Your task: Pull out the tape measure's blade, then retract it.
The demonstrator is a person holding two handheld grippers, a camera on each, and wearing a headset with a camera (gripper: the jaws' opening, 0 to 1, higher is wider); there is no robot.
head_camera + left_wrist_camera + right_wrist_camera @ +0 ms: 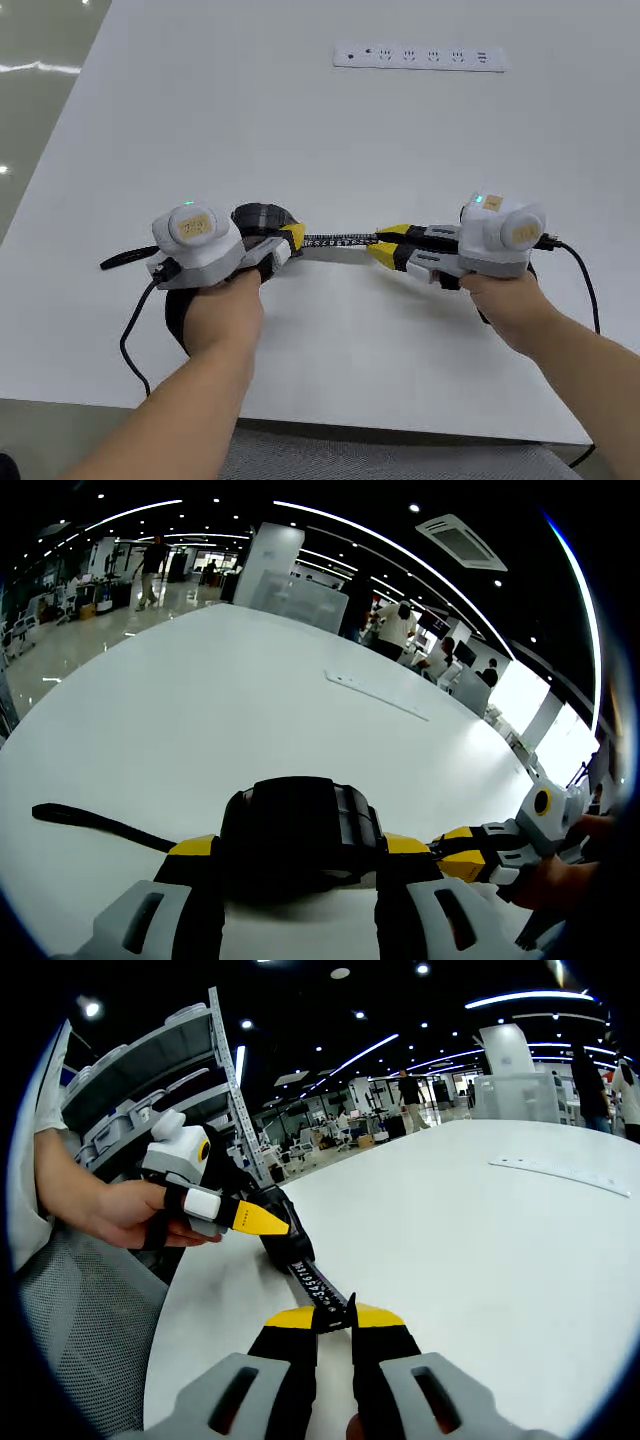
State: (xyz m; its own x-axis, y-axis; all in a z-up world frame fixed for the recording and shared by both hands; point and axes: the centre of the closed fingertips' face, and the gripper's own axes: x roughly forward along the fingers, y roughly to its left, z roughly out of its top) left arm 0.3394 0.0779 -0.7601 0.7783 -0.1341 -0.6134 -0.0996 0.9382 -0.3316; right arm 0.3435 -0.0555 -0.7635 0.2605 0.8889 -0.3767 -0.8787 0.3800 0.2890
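Head view: a white table (300,100) takes up most of the scene, and both grippers are near its front edge, pointing at each other. The left gripper (285,245) is left of centre and the right gripper (385,245) is right of centre, each held in one of the person's hands.

The tape measure (262,218), a dark round case, sits between the left gripper's jaws, which are closed against its two sides. In the left gripper view the tape measure (295,830) fills the gap between the yellow fingertips. I cannot tell whether it touches the table.

A white power strip (418,57) lies flat at the far side of the table, well apart from the grippers.

The blade (340,241) is partly out, running in a low, nearly straight line from the tape measure to the right gripper. In the right gripper view the right gripper (335,1318) has its yellow tips pressed together on the end of the blade (315,1285), whose printed numbers show.

A black strap (125,258) trails from the tape measure to the left and lies on the table.
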